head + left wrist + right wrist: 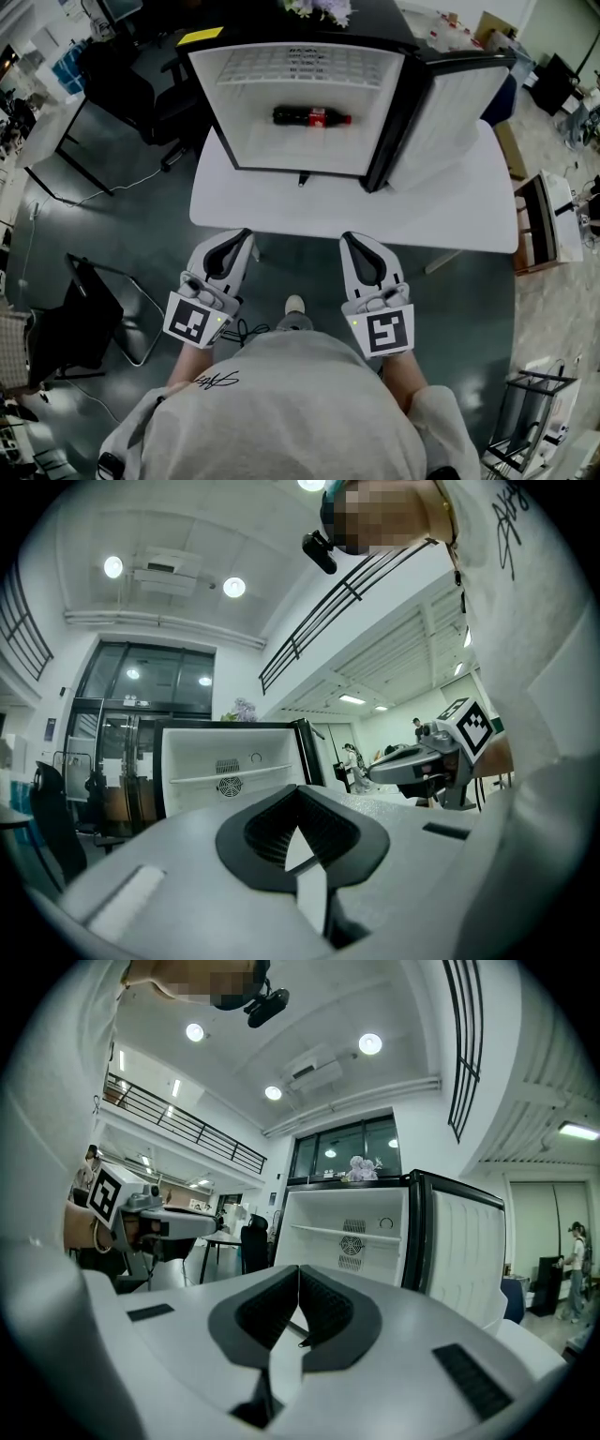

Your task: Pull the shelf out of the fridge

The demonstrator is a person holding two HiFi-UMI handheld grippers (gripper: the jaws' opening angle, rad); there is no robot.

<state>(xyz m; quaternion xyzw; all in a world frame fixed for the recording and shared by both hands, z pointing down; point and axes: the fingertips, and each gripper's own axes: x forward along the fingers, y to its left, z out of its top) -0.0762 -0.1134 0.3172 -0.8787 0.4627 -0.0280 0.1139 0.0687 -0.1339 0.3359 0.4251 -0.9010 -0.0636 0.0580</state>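
Left gripper (246, 234) and right gripper (349, 239) are side by side just off the table's (450, 216) near edge, both pointing toward 12 o'clock. Each has its jaws pressed together with nothing between them, as each gripper's own view shows. Neither touches the table or anything on it.

In the head view the white table fills the middle. The open fridge (211, 103) stands on it at 12 o'clock from the grippers, well apart from them, with its opening facing the person. Its door (450, 112) is swung out at 3 o'clock of the opening.

The shelf (342, 1232) is inside the fridge, a thin white ledge running level across the cavity from wall to wall, with a round fan grille behind it on the back wall. A cola bottle (312, 117) lies on its side inside, its cap toward 3 o'clock. Whether it rests on the shelf or below it cannot be told. Pale flowers (319, 9) sit on top of the fridge.
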